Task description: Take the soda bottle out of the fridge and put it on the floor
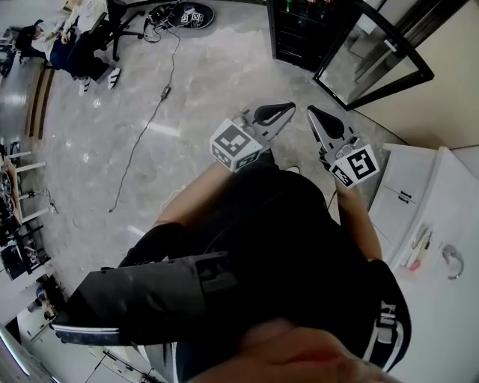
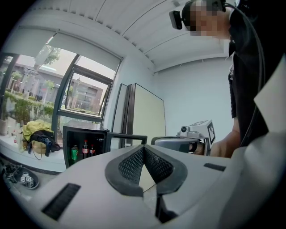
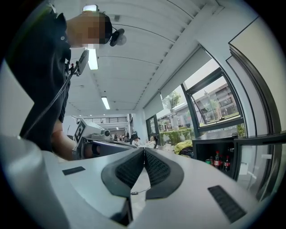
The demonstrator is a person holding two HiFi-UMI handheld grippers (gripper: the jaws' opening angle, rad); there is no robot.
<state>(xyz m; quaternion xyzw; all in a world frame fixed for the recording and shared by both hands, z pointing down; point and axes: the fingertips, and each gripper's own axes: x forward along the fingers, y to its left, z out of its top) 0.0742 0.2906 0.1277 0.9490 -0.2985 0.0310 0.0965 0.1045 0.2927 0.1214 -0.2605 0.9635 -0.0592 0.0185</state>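
Note:
A small black fridge (image 1: 298,34) stands open at the top of the head view, its glass door (image 1: 374,63) swung out to the right. In the left gripper view a dark soda bottle (image 2: 85,149) stands inside the fridge (image 2: 84,134), between a green can (image 2: 74,153) and a second bottle (image 2: 92,150). The right gripper view shows the same bottles (image 3: 217,160) on a shelf. My left gripper (image 1: 291,107) and right gripper (image 1: 311,111) are side by side over the floor, some way short of the fridge. Both are shut and hold nothing; the left gripper (image 2: 143,148) and right gripper (image 3: 144,150) each show their pads pressed together.
A black cable (image 1: 147,123) trails across the marble floor to the left. A white cabinet (image 1: 419,198) stands close on the right. A seated person (image 1: 71,41) and a swivel chair are at the far upper left, and a bag (image 1: 182,13) lies on the floor near the fridge.

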